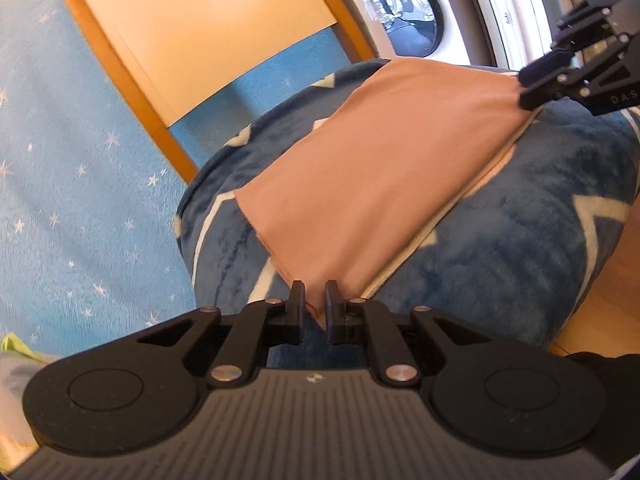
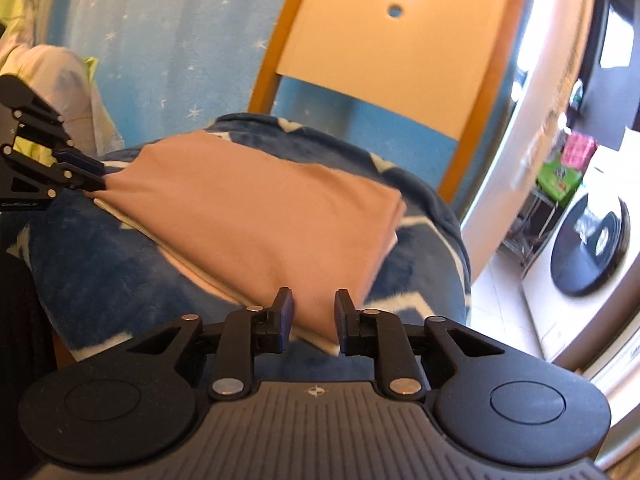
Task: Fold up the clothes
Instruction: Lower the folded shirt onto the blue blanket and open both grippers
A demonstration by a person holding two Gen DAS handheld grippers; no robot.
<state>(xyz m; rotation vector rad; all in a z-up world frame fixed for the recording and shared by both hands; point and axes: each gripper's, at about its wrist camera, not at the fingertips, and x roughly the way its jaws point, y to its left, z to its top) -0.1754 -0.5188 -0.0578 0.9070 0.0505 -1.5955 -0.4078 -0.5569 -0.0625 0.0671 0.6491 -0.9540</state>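
Holding a pinch of the pink cloth [image 1: 384,168] in my left gripper [image 1: 314,306], I have its two fingers set close together with a corner of the cloth squeezed between them. My right gripper [image 2: 314,318] has a wider gap, and the near edge of the cloth sits between its fingers. I cannot tell if those fingers are pressing on the cloth or just around it.

The pink cloth is folded flat into a long shape. It lies on top of a fluffy blue blanket [image 1: 520,248] with white zigzag lines, and that blanket covers a round, soft seat. A paler layer peeks out along one long edge of the cloth.

Far behind the seat stands a wooden chair [image 1: 208,48] with small round holes in its back. The wall [image 1: 72,160] behind it is blue with little white stars. Off to the right is a white washing machine [image 2: 588,256] with a dark round door.
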